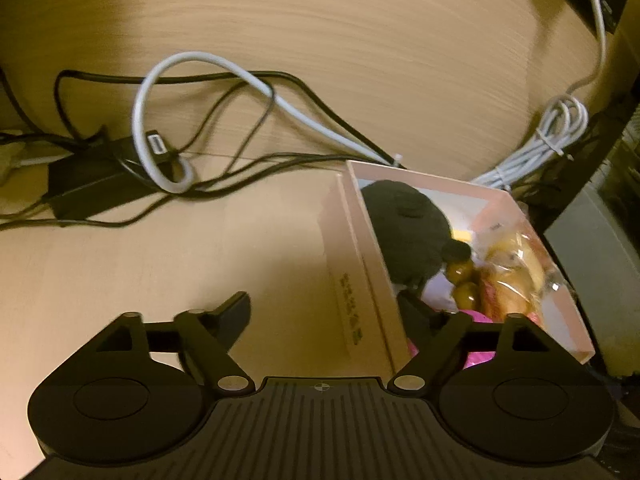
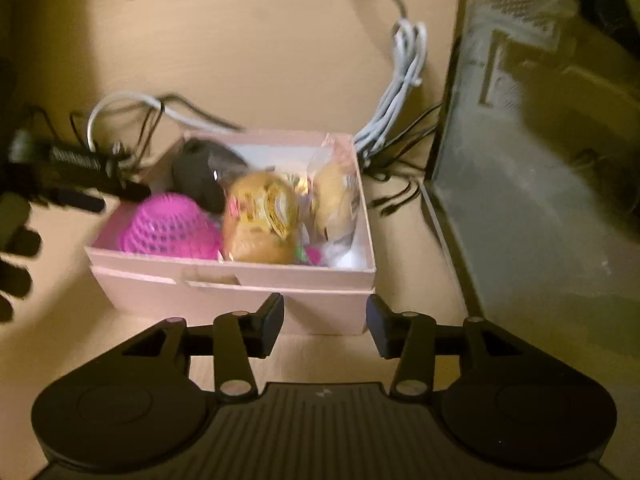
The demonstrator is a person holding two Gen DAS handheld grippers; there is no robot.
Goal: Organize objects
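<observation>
A pink box (image 2: 224, 292) stands on the wooden bench (image 2: 248, 48), its top open. Inside it lie a magenta mesh ball (image 2: 170, 228) at the near left, a black rounded object (image 2: 198, 178) behind that, and two clear packets of golden buns (image 2: 260, 220) filling the middle and right.

The right tool (image 2: 325, 322) sits just in front of the box's near wall, jaws spread wide and holding nothing; its left finger overlaps the wall's lower edge in the picture, though contact cannot be told.

The left tool (image 1: 325, 308) is at the box's left side, seen in the right wrist view as a dark shape reaching over the left rim. Its jaws are wide apart and straddle the left wall: one finger outside over the bench, the other inside near the mesh ball. It grips nothing.

Behind the box a tangle of black and grey cables (image 1: 208, 120) runs across the bench to a black power brick (image 1: 92, 184), and a bundled white cable (image 2: 400, 92) lies at the box's far right corner. A grey computer case (image 2: 532, 184) stands to the right of the box
</observation>
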